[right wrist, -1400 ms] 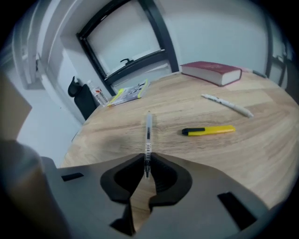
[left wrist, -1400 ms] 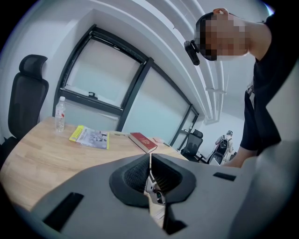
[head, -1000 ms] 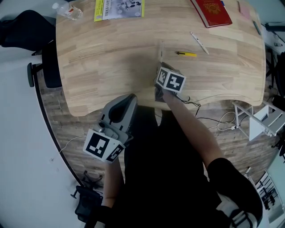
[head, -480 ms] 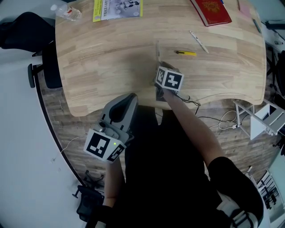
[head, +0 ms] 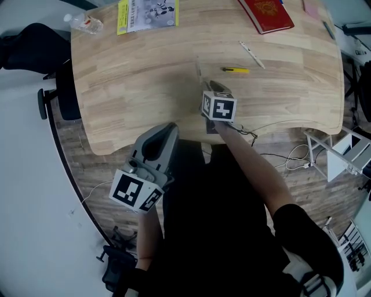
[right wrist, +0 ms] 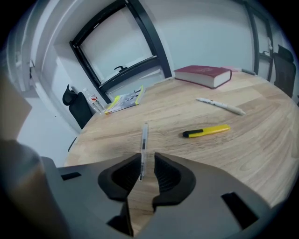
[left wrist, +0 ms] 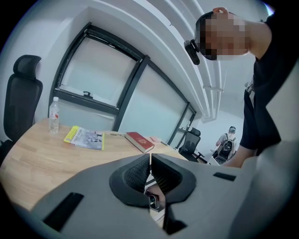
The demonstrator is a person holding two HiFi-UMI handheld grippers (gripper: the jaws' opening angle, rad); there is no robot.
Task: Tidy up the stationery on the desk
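A clear pen [right wrist: 144, 140] lies on the wooden desk [head: 133, 87], pointing away from me; the head view shows the pen [head: 198, 65] just beyond my right gripper [head: 206, 86]. The right gripper [right wrist: 148, 170] has just been opening its jaws. The pen's near end is between them, against the left pad with a gap on the other side. A yellow-and-black cutter [right wrist: 206, 131] and a white pen [right wrist: 219, 106] lie to the right. My left gripper [head: 164, 130] hangs off the desk's near edge, its jaws [left wrist: 150, 161] shut with nothing in them.
A red book [head: 266, 13] lies at the far right of the desk, a yellow-edged booklet [head: 146, 14] at the far left, and a plastic bottle [head: 84, 23] at the left corner. A black office chair [head: 35, 43] stands left of the desk. Cables trail on the floor at the right.
The right gripper has rolled, so its marker cube now faces up more squarely. Both hands stay where they were, and the pen still lies on the desk.
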